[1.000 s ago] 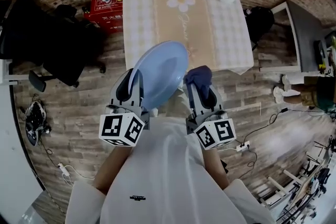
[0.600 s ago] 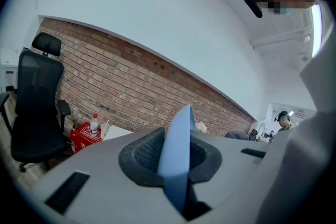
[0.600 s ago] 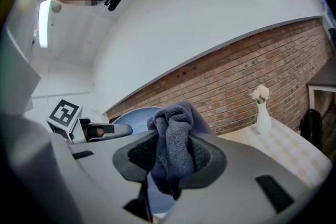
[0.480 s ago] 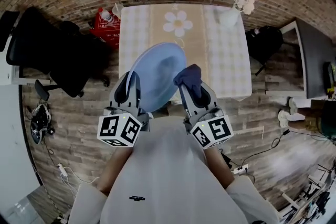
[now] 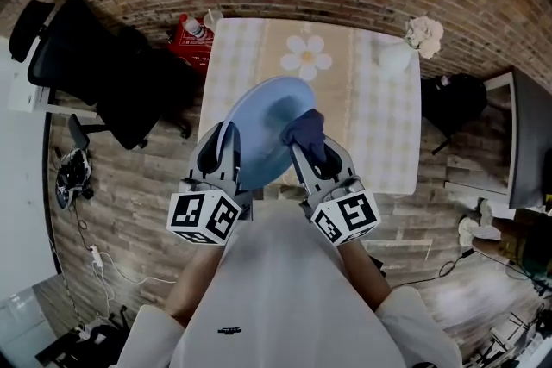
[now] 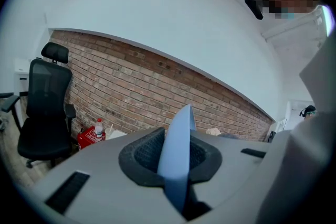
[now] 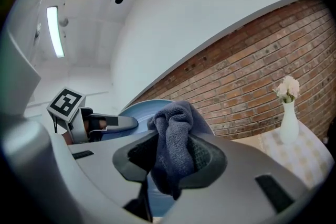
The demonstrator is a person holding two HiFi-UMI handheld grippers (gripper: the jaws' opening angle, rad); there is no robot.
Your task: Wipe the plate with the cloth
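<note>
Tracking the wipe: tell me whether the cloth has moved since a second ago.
Yes: the cloth went left, from beside the plate's right rim onto its face.

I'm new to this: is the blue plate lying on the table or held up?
Held up, tilted: the left gripper clamps the plate by its rim, off the table.

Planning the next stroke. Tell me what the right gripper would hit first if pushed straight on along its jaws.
Probably the plate: the right gripper, shut on the cloth, points at its face, held up by the left gripper. The cloth leads; whether it already touches is unclear.
</note>
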